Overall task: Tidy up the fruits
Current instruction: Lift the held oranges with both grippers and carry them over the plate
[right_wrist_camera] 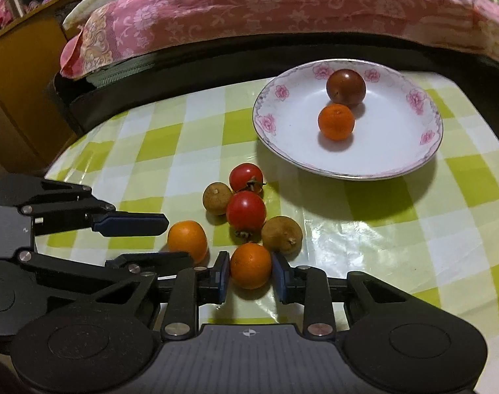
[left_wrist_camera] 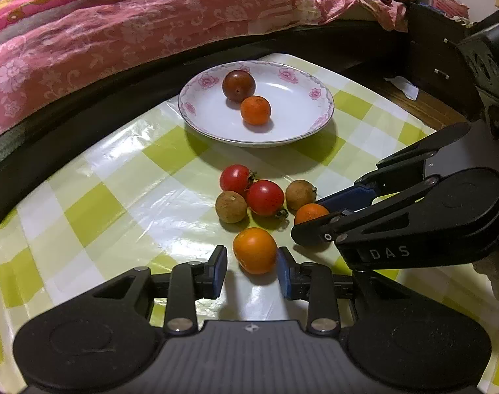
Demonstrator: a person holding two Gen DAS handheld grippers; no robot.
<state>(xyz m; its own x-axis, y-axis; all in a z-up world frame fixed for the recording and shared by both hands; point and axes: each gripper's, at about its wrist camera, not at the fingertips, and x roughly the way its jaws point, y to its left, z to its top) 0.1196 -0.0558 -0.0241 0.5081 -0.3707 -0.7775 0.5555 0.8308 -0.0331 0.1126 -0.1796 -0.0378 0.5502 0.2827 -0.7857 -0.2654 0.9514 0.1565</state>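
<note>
Now left hand-held gripper [left_wrist_camera: 252, 271] grips orange tomato [left_wrist_camera: 255, 250]; right hand-held gripper [right_wrist_camera: 251, 274] grips small orange [right_wrist_camera: 250, 265].

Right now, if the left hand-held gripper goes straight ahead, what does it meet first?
The left hand-held gripper already has an orange fruit between its pads; beyond it probably the nearer red tomato.

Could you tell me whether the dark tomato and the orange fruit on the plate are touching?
Cannot tell: in both wrist views the dark tomato and orange fruit overlap on the plate, no visible gap.
</note>
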